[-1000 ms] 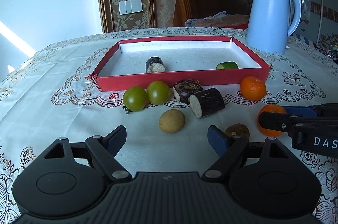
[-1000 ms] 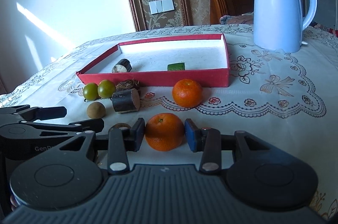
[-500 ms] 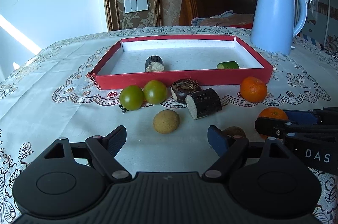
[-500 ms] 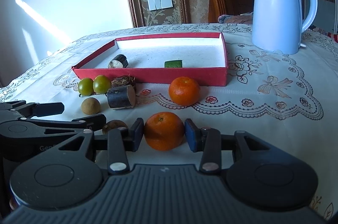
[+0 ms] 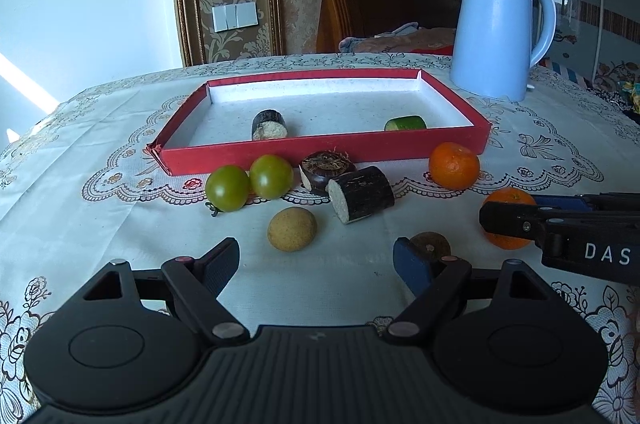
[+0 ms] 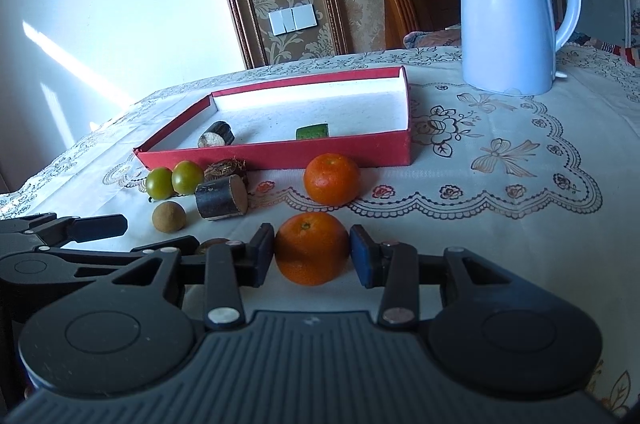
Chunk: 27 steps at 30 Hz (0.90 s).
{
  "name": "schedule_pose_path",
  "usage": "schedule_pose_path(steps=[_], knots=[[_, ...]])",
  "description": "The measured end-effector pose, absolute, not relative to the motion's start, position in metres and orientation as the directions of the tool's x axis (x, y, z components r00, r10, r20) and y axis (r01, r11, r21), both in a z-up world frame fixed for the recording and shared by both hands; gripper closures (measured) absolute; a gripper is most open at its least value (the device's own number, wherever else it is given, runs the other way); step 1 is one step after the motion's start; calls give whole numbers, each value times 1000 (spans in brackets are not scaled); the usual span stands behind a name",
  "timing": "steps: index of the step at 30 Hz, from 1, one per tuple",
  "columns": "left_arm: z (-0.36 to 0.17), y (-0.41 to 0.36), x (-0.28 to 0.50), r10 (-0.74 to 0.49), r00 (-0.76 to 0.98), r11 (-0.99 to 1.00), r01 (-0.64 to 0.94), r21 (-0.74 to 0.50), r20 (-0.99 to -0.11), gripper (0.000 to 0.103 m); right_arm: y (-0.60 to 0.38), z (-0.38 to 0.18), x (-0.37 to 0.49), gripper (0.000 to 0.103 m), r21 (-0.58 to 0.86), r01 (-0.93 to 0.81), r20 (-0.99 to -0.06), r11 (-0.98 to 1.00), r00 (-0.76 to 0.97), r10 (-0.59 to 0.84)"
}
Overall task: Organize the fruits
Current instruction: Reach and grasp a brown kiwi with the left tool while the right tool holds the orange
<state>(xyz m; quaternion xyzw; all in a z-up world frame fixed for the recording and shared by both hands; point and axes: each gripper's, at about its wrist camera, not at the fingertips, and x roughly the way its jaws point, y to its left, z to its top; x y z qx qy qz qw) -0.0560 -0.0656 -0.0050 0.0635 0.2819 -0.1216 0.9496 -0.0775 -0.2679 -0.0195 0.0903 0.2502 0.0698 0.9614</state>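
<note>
My right gripper (image 6: 312, 256) is shut on an orange mandarin (image 6: 311, 248), held between both pads low over the tablecloth; it also shows in the left wrist view (image 5: 508, 224). A second mandarin (image 6: 331, 178) lies in front of the red tray (image 6: 280, 156). The tray holds a dark cane piece (image 5: 269, 124) and a green cucumber piece (image 5: 405, 123). My left gripper (image 5: 316, 264) is open and empty, just short of a tan round fruit (image 5: 292, 228) and a brown fruit (image 5: 430, 244). Two green tomatoes (image 5: 248, 182), a dark chestnut-like piece (image 5: 326, 170) and a cane piece (image 5: 360, 194) lie before the tray.
A light blue kettle (image 5: 500, 32) stands at the back right of the tray. A wooden chair (image 5: 380, 8) is behind the table. The lace tablecloth (image 5: 80, 224) covers the table, whose left edge drops off near the wall.
Both grippers have tilted and pulled back slightly, so the scene sits lower in view. The right gripper keeps its hold on the mandarin. The left stays open.
</note>
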Motion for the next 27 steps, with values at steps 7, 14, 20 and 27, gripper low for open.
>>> schedule_pose_path(steps=[7, 14, 20, 27], knots=[[-4, -66, -59, -188, 818, 964, 260, 58, -544, 19, -280, -23, -77, 64, 284, -87, -450, 955, 867, 213], [3, -64, -72, -241, 822, 955, 294, 22, -517, 19, -285, -26, -76, 64, 323, -83, -447, 943, 865, 229], [2, -86, -70, -276, 806, 934, 353, 50, -524, 19, -290, -27, -78, 64, 340, -52, -442, 939, 873, 208], [-6, -98, -55, -275, 776, 935, 352, 28, -568, 19, -292, -28, -77, 64, 350, -34, -447, 936, 872, 199]])
